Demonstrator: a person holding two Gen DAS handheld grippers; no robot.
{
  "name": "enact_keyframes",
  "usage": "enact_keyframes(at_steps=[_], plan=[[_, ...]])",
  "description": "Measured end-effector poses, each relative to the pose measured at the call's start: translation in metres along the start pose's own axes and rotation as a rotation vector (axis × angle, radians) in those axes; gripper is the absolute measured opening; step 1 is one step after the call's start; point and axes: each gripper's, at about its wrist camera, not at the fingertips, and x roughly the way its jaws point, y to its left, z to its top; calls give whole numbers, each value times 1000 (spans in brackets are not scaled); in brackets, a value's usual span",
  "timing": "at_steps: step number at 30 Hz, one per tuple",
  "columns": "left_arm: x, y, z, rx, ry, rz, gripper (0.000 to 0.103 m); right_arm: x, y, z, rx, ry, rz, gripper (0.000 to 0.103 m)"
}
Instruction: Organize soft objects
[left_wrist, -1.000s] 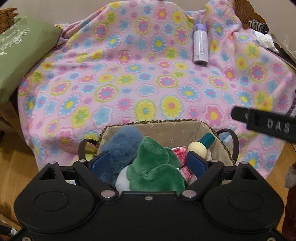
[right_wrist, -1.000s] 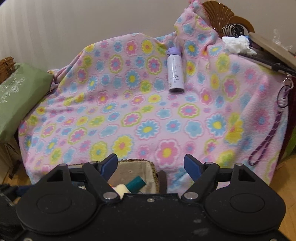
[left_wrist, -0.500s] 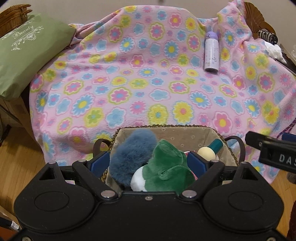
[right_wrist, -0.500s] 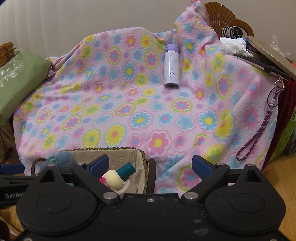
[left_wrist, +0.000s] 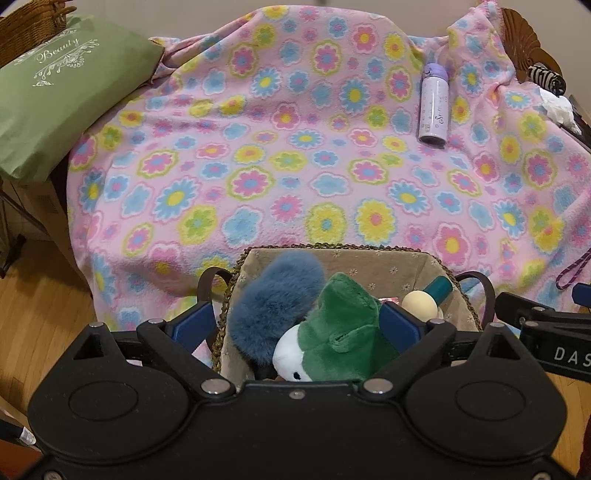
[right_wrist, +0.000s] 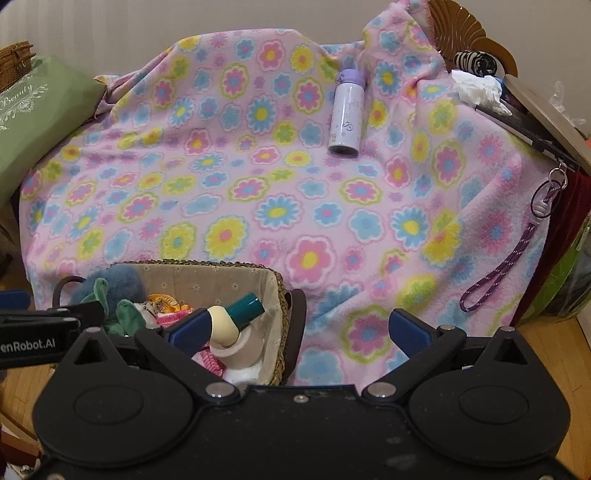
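Observation:
A woven, fabric-lined basket (left_wrist: 332, 248) stands on the floor against the flowered pink blanket (left_wrist: 258, 166). In it lie a blue fluffy toy (left_wrist: 277, 295), a green and white plush (left_wrist: 343, 325), a teal and cream toy (left_wrist: 424, 302) and some pink cloth. My left gripper (left_wrist: 297, 325) hovers over the basket with its jaws opening; the green plush lies loose between them, resting in the basket. My right gripper (right_wrist: 299, 328) stands wide open over the basket's right end (right_wrist: 284, 295), gripping nothing. The teal and cream toy (right_wrist: 236, 314) lies just behind its left finger.
A lilac bottle (right_wrist: 347, 110) lies on the blanket at the back right. A green cushion (left_wrist: 55, 99) leans at the left by a wicker chest. A purple lanyard (right_wrist: 509, 258) hangs at the right under a board piled with clutter. Wooden floor shows on both sides.
Both grippers' jaws have spread wider. The left view has drawn back from the basket a little, leaving the green plush in it. The right view now shows more of the basket.

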Motion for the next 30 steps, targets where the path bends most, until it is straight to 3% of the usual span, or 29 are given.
enact_keyframes(at_steps=[6, 30], plan=[[0, -2, -2, 2, 7, 31, 96, 0, 1, -1, -4, 4, 13, 103], [2, -1, -3, -4, 26, 20, 96, 1, 2, -3, -1, 15, 33, 103]])
